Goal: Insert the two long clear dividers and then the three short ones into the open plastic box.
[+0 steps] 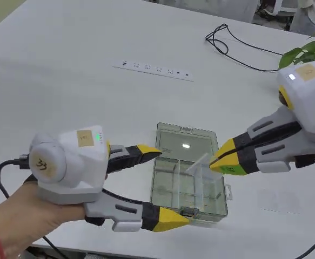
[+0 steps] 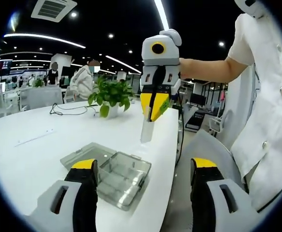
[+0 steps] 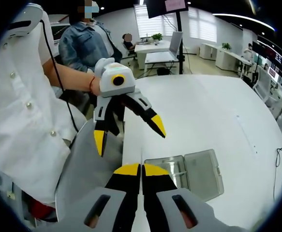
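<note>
One faint divider (image 2: 147, 132) in right claw (image 2: 152, 117)

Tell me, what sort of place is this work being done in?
Most likely an open-plan office or lab: a big white worktable, long ceiling strip lights, a leafy green potted plant, and more white desks with people beyond.

Left claw (image 1: 172, 185) agape, right claw (image 1: 215, 163) pinched.

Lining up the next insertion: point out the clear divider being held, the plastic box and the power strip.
clear divider (image 2: 147, 131), left gripper view, middle of its face.
plastic box (image 1: 173, 141), head view, bare open lid.
power strip (image 1: 153, 70), head view, middle of its top.
</note>
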`<act>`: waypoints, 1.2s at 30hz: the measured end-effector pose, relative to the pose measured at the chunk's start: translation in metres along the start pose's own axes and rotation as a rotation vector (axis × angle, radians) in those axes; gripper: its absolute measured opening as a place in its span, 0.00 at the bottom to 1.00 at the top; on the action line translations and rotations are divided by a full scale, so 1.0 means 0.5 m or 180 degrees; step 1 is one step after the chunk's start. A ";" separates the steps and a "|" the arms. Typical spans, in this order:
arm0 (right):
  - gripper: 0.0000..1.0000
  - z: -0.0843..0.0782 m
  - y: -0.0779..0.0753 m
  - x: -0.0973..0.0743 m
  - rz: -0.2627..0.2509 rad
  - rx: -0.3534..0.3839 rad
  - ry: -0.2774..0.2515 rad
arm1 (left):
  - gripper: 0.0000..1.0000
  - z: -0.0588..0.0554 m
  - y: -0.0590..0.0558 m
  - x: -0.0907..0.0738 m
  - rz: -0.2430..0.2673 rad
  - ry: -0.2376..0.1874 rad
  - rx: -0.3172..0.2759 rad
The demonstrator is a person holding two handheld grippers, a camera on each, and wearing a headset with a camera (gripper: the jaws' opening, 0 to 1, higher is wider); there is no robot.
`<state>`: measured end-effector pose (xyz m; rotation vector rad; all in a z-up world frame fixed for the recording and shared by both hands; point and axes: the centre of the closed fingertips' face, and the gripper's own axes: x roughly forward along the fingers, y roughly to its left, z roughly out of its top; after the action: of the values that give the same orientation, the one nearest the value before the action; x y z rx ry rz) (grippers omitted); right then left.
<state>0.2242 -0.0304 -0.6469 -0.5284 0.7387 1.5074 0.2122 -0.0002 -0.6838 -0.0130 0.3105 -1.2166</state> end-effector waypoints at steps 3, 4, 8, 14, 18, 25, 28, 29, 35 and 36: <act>0.02 -0.005 -0.024 0.010 -0.0039 -0.0007 0.0011 | 0.87 -0.014 0.010 -0.004 0.0064 0.0038 -0.0002; 0.02 -0.006 -0.029 0.014 -0.0057 -0.0011 0.0018 | 0.90 -0.018 0.012 -0.005 0.0084 0.0053 0.0008; 0.02 -0.008 -0.047 0.030 -0.0097 0.0000 0.0008 | 0.99 -0.034 0.026 -0.012 0.0175 0.0093 0.0027; 0.02 -0.025 -0.087 0.062 -0.0130 0.0009 0.0006 | 1.00 -0.054 0.041 -0.020 0.0234 0.0144 0.0036; 0.02 -0.036 -0.100 0.084 -0.0128 0.0015 0.0020 | 1.00 -0.065 0.048 -0.024 0.0262 0.0175 -0.0011; 0.02 -0.060 -0.112 0.130 -0.0126 0.0032 0.0036 | 1.00 -0.074 0.054 -0.028 0.0315 0.0185 -0.0048; 0.02 -0.069 -0.118 0.143 -0.0128 0.0027 0.0027 | 1.00 -0.078 0.055 -0.030 0.0321 0.0191 -0.0067; 0.02 -0.073 -0.122 0.148 -0.0130 0.0030 0.0026 | 1.00 -0.079 0.056 -0.030 0.0326 0.0192 -0.0070; 0.02 -0.092 -0.132 0.166 -0.0121 0.0051 0.0052 | 1.00 -0.083 0.056 -0.033 0.0347 0.0182 -0.0107; 0.02 -0.095 -0.133 0.168 -0.0121 0.0057 0.0063 | 1.00 -0.083 0.057 -0.034 0.0354 0.0177 -0.0115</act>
<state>0.2780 -0.0080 -0.7484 -0.5417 0.7529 1.4609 0.2231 0.0318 -0.7249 0.0069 0.3772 -1.1022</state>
